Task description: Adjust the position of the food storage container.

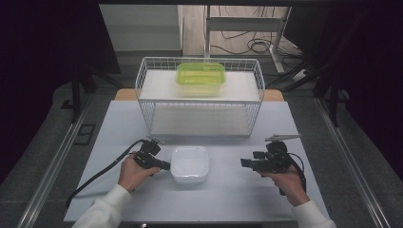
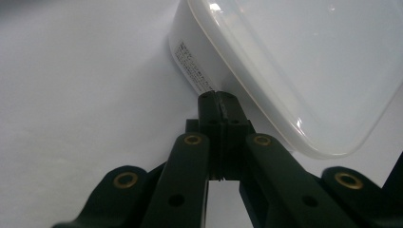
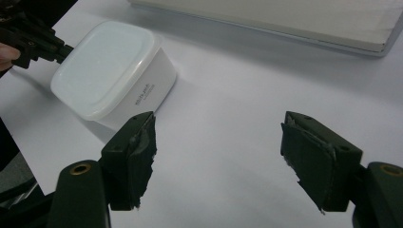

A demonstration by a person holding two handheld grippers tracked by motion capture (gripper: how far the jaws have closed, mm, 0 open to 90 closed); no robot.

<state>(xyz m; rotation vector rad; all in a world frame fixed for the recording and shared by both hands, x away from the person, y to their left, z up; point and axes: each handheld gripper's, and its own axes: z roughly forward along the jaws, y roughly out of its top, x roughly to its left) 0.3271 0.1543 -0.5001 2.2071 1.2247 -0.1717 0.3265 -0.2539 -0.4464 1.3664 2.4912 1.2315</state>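
Nearest, at the bottom edge of the high view: two white sleeves, a hand on each gripper. At about 8 o'clock from the table's centre, the left gripper (image 1: 164,165), jaws pressed together with nothing between them, tip against the left wall of the white lidded container (image 1: 189,164). In the left gripper view, the closed tip (image 2: 219,97) touching the container's side (image 2: 190,61) just below the lid rim, beside a small printed label. At about 4 o'clock, the right gripper (image 1: 244,163), jaws standing wide apart and holding nothing, pointing toward 9 o'clock at the container, well apart from it. In the right gripper view, the two open jaws (image 3: 218,142) over bare table, the container (image 3: 114,71) farther off at 10 o'clock, with the left gripper (image 3: 33,40) touching its far side. Container sitting flat on the white table (image 1: 237,190), lid on, roughly midway between the two grippers but closer to the left. Farther off, toward 12 o'clock, a white wire basket (image 1: 199,97) with a white board inside. On that board, at the basket's far side, a green translucent container (image 1: 200,78) with its lid on
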